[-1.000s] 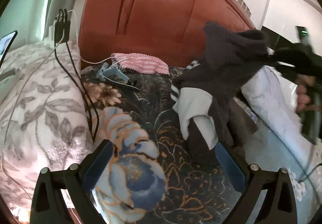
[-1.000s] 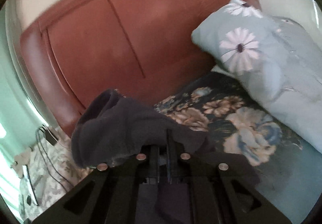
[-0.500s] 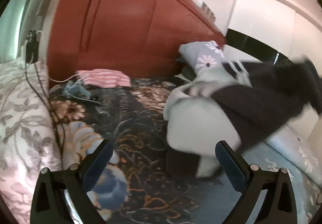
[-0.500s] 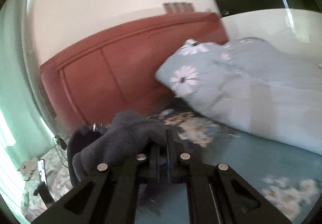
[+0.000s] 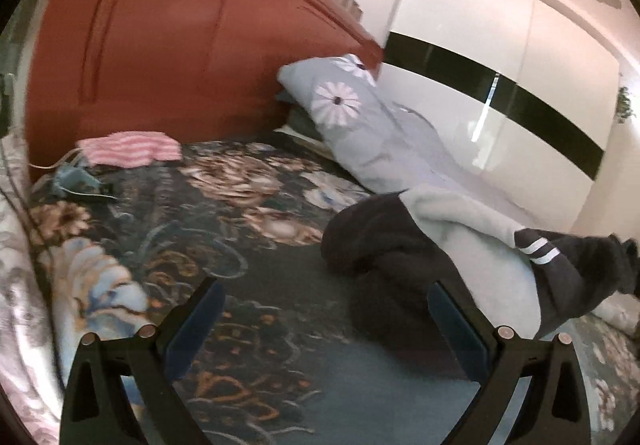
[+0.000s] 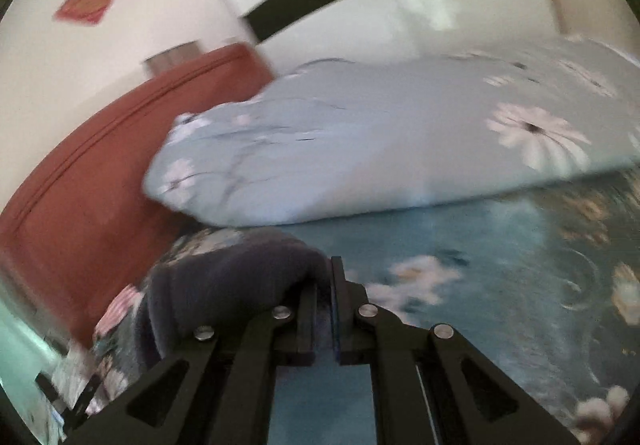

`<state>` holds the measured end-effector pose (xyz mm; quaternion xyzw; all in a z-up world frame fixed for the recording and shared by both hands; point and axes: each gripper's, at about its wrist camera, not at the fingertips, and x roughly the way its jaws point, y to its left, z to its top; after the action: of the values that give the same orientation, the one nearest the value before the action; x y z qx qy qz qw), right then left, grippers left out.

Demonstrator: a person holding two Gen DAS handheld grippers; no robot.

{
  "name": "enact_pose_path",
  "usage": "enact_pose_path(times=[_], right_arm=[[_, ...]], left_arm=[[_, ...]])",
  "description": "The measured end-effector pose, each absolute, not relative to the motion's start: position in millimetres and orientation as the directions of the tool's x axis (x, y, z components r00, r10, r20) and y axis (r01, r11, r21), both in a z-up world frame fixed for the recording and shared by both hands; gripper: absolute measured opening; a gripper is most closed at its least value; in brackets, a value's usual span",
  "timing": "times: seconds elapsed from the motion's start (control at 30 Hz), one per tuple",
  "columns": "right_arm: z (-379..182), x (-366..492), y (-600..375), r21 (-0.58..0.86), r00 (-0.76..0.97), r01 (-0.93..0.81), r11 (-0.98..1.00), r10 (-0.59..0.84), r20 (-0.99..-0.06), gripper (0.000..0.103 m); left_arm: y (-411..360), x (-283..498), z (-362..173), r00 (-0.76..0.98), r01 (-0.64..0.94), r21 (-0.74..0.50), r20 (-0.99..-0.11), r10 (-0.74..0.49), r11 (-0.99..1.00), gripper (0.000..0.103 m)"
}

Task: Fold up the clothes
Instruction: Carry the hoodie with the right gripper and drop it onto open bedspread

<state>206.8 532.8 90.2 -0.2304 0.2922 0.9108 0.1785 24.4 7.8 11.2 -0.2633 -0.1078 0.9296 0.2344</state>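
**Q:** Left-wrist view: where does the dark garment (image 5: pixel 392 265) lie relative to the tongs?

**A:** Ahead and to the right of the left gripper (image 5: pixel 324 329), whose jaws stand wide apart and empty. Its long axis runs rightward across the floral bedspread (image 5: pixel 208 205), past a pale lining, to a striped cuff (image 5: pixel 538 251).

**Q:** Which gripper has it?

**A:** The right gripper (image 6: pixel 322 295), clamped on a dark fold.

**Q:** What is unclear?

**A:** The far end is cut off; blur hides the garment's outline.

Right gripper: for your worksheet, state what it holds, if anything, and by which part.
The right gripper is shut on the dark garment, pinching a bunched fold at its edge; which part of the garment cannot be told.
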Motion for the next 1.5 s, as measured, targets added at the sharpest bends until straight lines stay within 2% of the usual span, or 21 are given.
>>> enact_pose_path(times=[0.1,0.23,0.4,0.43,0.47,0.53,0.63,0.67,0.7,0.73,0.77,0.83,0.97,1.0,1.1,1.2,1.3,1.4,1.43,1.47,1.5], right_arm=[[66.7,229.1,566.8,0.482,-0.797,-0.535,-0.694,0.225,-0.561,0.005],[26.8,230.5,587.9,0.507,-0.747,-0.583,-0.635,0.172,-0.642,0.006],[16.5,241.6,590.8,0.465,-0.699,-0.596,-0.655,0.138,-0.702,0.01],[20.0,248.5,589.0,0.441,-0.687,-0.604,-0.664,0.152,-0.711,0.018],[24.8,257.2,589.3,0.417,-0.674,-0.619,-0.665,0.178,-0.717,0.031],[33.8,282.1,593.1,0.396,-0.661,-0.66,-0.639,0.242,-0.711,0.046],[53.8,314.5,582.1,0.401,-0.674,-0.682,-0.612,0.313,-0.669,0.046],[59.0,315.2,570.7,0.42,-0.699,-0.655,-0.628,0.294,-0.652,0.046],[64.1,315.8,559.2,0.438,-0.724,-0.627,-0.644,0.274,-0.633,0.047],[66.0,309.3,542.8,0.478,-0.763,-0.576,-0.663,0.226,-0.606,0.052],[60.7,295.7,528.3,0.554,-0.805,-0.512,-0.656,0.141,-0.577,0.06],[45.4,265.2,503.4,0.697,-0.86,-0.389,-0.602,-0.034,-0.509,0.062],[5.6,190.5,458.9,0.863,-0.868,-0.273,-0.426,-0.277,-0.411,0.062],[-2.1,177.2,452.9,0.876,-0.872,-0.281,-0.392,-0.277,-0.404,0.062],[-25.7,149.1,444.4,0.909,-0.889,-0.328,-0.259,-0.24,-0.389,0.062],[-38.2,139.7,444.9,0.912,-0.905,-0.378,-0.162,-0.145,-0.401,0.062],[-45.6,141.2,451.0,0.942,-0.939,-0.333,-0.043,-0.078,-0.335,0.062],[-47.0,150.7,457.8,0.946,-0.946,-0.325,0.014,0.008,-0.325,0.059],[-47.7,153.3,459.9,0.943,-0.943,-0.332,0.019,0.018,-0.332,0.046],[-48.4,155.8,462.1,0.94,-0.94,-0.34,0.023,0.027,-0.34,0.024],[-46.8,154.9,464.1,0.934,-0.934,-0.356,0.017,0.013,-0.356,0.014]], left_arm=[[19.2,26.8,9.4,-0.735,-0.412,-0.326,-0.433,0.522,-0.851,0.103],[29.7,24.2,3.5,-0.706,-0.421,-0.361,-0.445,0.55,-0.832,0.103],[30.5,28.1,3.3,-0.689,-0.384,-0.413,-0.468,0.554,-0.826,0.103],[29.5,31.6,5.1,-0.696,-0.378,-0.412,-0.465,0.548,-0.829,0.103],[28.3,35.6,8.0,-0.703,-0.375,-0.407,-0.46,0.542,-0.833,0.103],[27.2,43.0,14.2,-0.718,-0.381,-0.398,-0.442,0.538,-0.835,0.103],[26.3,55.1,21.5,-0.754,-0.386,-0.403,-0.38,0.536,-0.83,0.103],[26.7,58.5,22.9,-0.761,-0.384,-0.413,-0.364,0.537,-0.826,0.103],[28.1,59.9,23.6,-0.76,-0.381,-0.429,-0.359,0.541,-0.819,0.103],[30.0,61.6,24.3,-0.757,-0.379,-0.436,-0.362,0.544,-0.817,0.103],[33.0,63.6,24.7,-0.748,-0.38,-0.428,-0.38,0.545,-0.82,0.103],[37.7,68.4,26.8,-0.738,-0.391,-0.389,-0.409,0.537,-0.834,0.103],[33.9,87.2,35.8,-0.762,-0.414,-0.271,-0.418,0.494,-0.869,0.103],[30.0,89.1,36.4,-0.764,-0.414,-0.267,-0.419,0.492,-0.87,0.103],[18.2,92.7,37.3,-0.768,-0.408,-0.261,-0.421,0.484,-0.875,0.103],[11.4,90.7,36.3,-0.765,-0.403,-0.258,-0.433,0.477,-0.878,0.103],[6.9,91.0,35.5,-0.762,-0.405,-0.255,-0.437,0.478,-0.878,0.103],[5.8,90.2,35.1,-0.758,-0.399,-0.273,-0.439,0.482,-0.875,0.103],[6.4,90.2,34.9,-0.753,-0.4,-0.279,-0.443,0.486,-0.873,0.103],[7.0,90.2,34.8,-0.749,-0.401,-0.284,-0.446,0.49,-0.871,0.103],[7.7,90.6,35.0,-0.745,-0.402,-0.289,-0.449,0.493,-0.869,0.103]])
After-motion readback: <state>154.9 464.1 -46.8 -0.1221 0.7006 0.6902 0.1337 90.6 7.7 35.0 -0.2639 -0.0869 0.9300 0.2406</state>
